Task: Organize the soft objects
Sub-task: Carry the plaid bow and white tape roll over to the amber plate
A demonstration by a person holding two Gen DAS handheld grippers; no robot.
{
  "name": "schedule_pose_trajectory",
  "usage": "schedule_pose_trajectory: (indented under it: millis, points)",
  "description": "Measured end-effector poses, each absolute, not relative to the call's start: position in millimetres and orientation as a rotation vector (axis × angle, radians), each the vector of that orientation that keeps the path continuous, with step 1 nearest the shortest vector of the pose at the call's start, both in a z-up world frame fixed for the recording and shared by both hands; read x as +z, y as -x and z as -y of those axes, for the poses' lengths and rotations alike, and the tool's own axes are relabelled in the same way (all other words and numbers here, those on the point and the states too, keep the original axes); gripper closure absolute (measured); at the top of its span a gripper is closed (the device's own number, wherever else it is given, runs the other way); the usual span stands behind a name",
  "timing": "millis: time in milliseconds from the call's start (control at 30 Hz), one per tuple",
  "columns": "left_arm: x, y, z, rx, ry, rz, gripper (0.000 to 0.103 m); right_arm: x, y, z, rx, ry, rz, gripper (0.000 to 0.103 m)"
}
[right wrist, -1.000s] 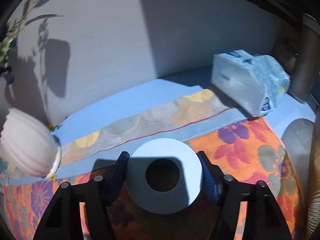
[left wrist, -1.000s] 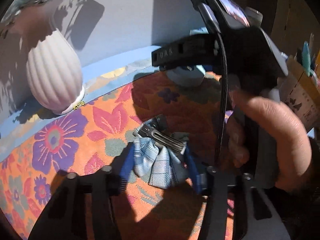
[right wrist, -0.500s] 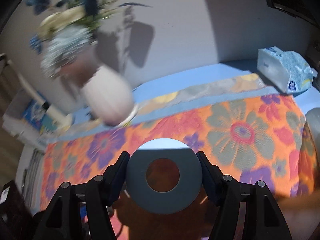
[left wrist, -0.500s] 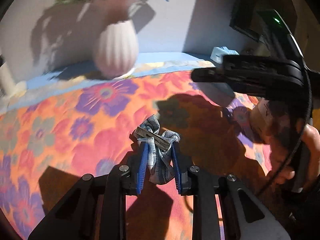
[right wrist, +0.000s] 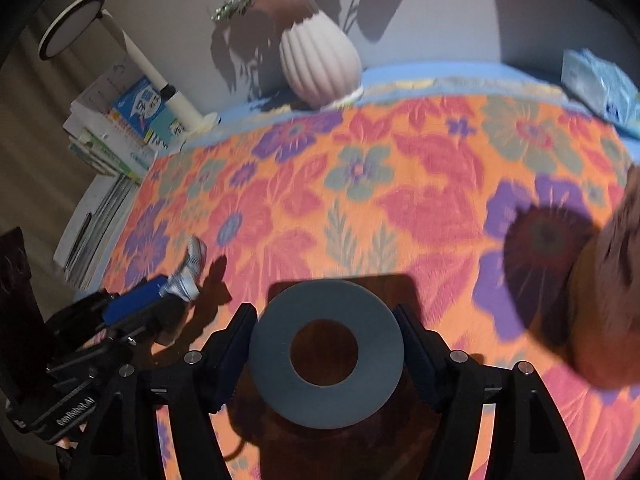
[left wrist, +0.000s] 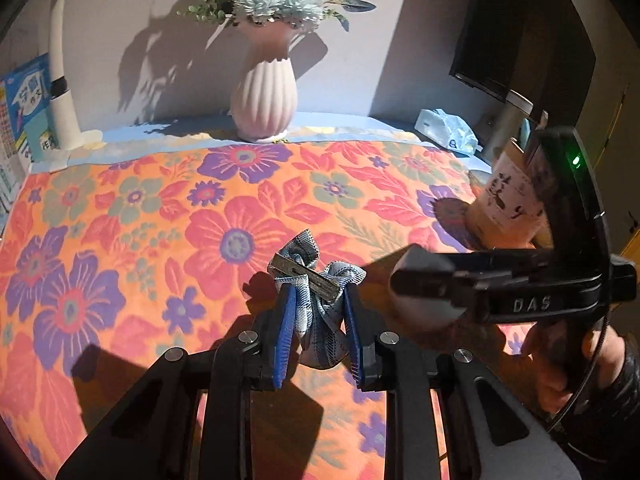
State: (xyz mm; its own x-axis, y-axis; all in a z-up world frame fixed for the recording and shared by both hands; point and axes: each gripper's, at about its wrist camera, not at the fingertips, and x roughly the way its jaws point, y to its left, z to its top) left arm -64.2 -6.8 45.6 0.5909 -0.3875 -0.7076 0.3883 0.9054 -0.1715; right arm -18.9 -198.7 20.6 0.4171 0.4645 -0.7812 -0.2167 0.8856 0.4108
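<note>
My left gripper is shut on a blue-and-white plaid fabric hair clip with a metal clasp, held above the orange floral tablecloth. It also shows in the right wrist view at the far left. My right gripper is shut on a white toilet paper roll, held end-on above the cloth. The right gripper's body and the roll show at the right of the left wrist view.
A pink ribbed vase with flowers stands at the back by the wall. A tissue pack lies back right. A tan container stands at the right. Books and a white lamp are at the left.
Both grippers have pulled back and risen from the wall with their loads; the views now take in most of the table. The left gripper closed on the hair clip a second ago.
</note>
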Motion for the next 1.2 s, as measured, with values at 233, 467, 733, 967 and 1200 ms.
schedule_pose_trajectory:
  millis: [233,467,733,967,1200]
  points:
    - [59.7,84.1,12.0,-0.467,0.009,-0.787,0.082,18.7,45.7,206.9,0.469,-0.318,-1.016,0.010]
    - [76.1,101.7,17.3,-0.458,-0.010,-0.748,0.082,20.2,46.0,173.8,0.358,-0.134,-1.019,0.007]
    - [103.1,130.9,32.8,-0.491,-0.054,-0.684,0.082,26.6,57.4,188.3,0.362,-0.165,-1.039,0.039]
    - [120.0,160.4,68.3,-0.574,-0.080,-0.623,0.082,56.5,110.6,235.0,0.316,-0.199,-0.979,0.039]
    - [131.9,182.7,133.3,-0.719,-0.115,-0.579,0.082,84.6,158.2,311.5,0.167,-0.280,-0.906,0.039]
